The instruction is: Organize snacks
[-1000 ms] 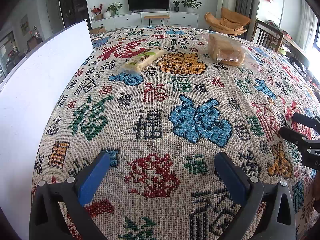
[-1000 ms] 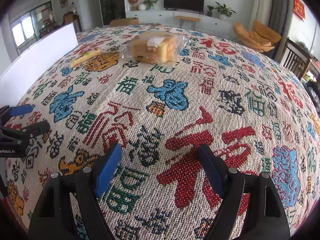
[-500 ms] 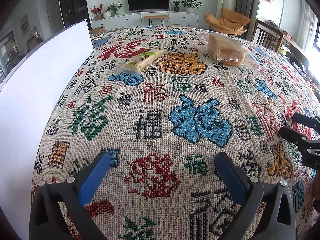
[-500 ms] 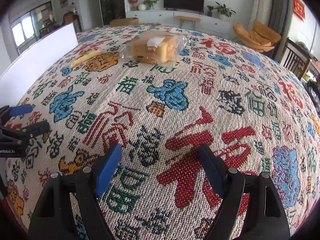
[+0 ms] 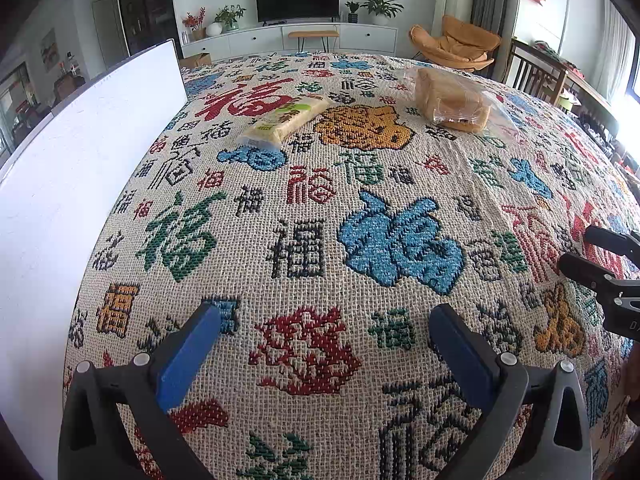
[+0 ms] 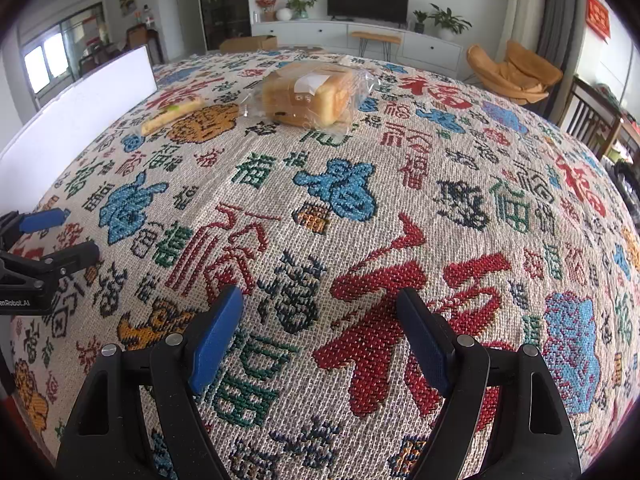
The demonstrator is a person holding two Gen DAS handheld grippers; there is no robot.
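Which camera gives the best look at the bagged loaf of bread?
The right wrist view: the bagged loaf sits nearer centre, its white label and sliced end visible. The left wrist view shows it farther toward the upper right, seen from its side, label hidden.

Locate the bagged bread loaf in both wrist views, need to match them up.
Left wrist view: bread loaf upper right, far side of the patterned cloth, right of the flat snack pack.
Right wrist view: bread loaf top centre; snack pack to its left.
Shared landmark: the orange woven character between the two packs.
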